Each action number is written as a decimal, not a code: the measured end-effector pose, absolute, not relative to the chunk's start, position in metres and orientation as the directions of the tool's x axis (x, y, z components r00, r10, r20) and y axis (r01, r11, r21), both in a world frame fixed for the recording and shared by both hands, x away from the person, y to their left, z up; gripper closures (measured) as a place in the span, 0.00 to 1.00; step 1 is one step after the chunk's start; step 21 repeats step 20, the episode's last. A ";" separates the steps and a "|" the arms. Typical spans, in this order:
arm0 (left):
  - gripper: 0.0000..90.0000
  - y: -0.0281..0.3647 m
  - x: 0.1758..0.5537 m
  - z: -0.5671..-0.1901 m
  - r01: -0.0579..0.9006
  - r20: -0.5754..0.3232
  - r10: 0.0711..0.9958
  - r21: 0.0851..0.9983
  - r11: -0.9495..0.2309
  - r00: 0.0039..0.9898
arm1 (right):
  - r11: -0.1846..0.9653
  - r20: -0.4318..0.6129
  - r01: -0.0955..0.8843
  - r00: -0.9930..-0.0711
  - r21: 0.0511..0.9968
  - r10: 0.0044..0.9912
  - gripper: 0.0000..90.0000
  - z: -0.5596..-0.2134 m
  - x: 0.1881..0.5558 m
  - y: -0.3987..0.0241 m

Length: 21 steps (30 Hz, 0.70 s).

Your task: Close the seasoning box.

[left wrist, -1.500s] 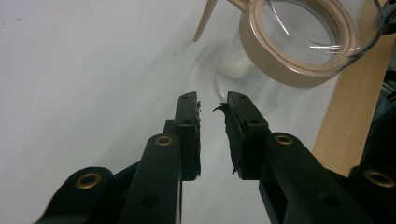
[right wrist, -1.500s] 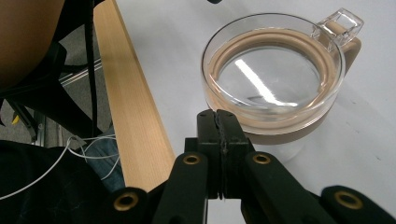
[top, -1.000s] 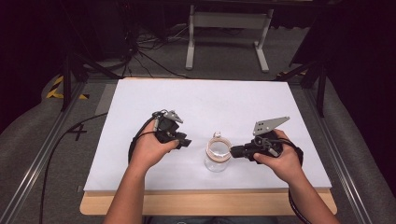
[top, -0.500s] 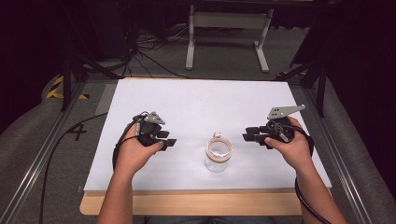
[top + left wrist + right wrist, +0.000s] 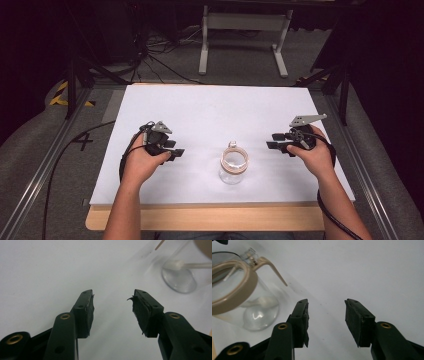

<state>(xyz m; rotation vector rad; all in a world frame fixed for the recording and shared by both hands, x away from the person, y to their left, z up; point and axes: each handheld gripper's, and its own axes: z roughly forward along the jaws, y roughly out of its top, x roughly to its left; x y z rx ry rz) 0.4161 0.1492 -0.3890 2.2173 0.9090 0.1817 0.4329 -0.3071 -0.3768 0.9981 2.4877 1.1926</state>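
Right now, largest thing first.

Table: the white tabletop [image 5: 215, 115] lies broad and bare under both hands, with the jar standing alone near the front edge, about midway between the grippers.

Arms: both forearms come in from the near side, one on each flank of the jar, each hand well apart from it.

Left gripper [image 5: 176, 151]: it hovers to the left of the jar, pointing toward it; in the left gripper view [image 5: 112, 302] its jaws stand wide with nothing between them but white table.

Right gripper [image 5: 272, 144]: it hangs to the right of the jar, aimed inward; the right gripper view [image 5: 326, 312] shows its jaws wide apart too, and empty.

Glass jar [image 5: 233, 165]: upright, clear, with a tan ring at the mouth and a small clasp at the far rim; neither gripper touches it.

Inside the jar: a pale, stick-like item [image 5: 175, 265] rests near the bottom, too blurred to name.

Progress: nothing is gripped, so I judge the jar is either just set down or waiting to be picked up; which one I cannot tell.

Left to do: if more handling is meant, a fresh approach and a grasp both lie ahead.
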 end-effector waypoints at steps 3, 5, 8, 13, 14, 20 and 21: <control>0.56 0.152 0.420 -0.396 0.560 -0.135 0.661 0.669 -0.490 0.738 | 0.438 0.105 0.500 -0.740 0.748 0.665 0.59 -0.386 0.438 -0.312; 0.55 0.153 0.422 -0.404 0.566 -0.138 0.666 0.667 -0.485 0.733 | 0.439 0.100 0.504 -0.733 0.744 0.672 0.56 -0.396 0.443 -0.316; 0.54 0.154 0.424 -0.407 0.568 -0.138 0.661 0.656 -0.497 0.738 | 0.444 0.097 0.512 -0.727 0.735 0.680 0.56 -0.406 0.447 -0.320; 0.52 0.152 0.425 -0.411 0.580 -0.149 0.664 0.646 -0.496 0.733 | 0.453 0.107 0.534 -0.722 0.714 0.683 0.54 -0.419 0.451 -0.322; 0.52 0.152 0.425 -0.411 0.577 -0.145 0.662 0.647 -0.499 0.736 | 0.458 0.106 0.538 -0.721 0.707 0.684 0.54 -0.421 0.452 -0.321; 0.51 0.151 0.424 -0.408 0.570 -0.143 0.660 0.656 -0.495 0.738 | 0.448 0.122 0.538 -0.726 0.714 0.677 0.52 -0.420 0.450 -0.319; 0.51 0.151 0.424 -0.408 0.570 -0.143 0.660 0.656 -0.495 0.738 | 0.448 0.122 0.538 -0.726 0.714 0.677 0.52 -0.420 0.450 -0.319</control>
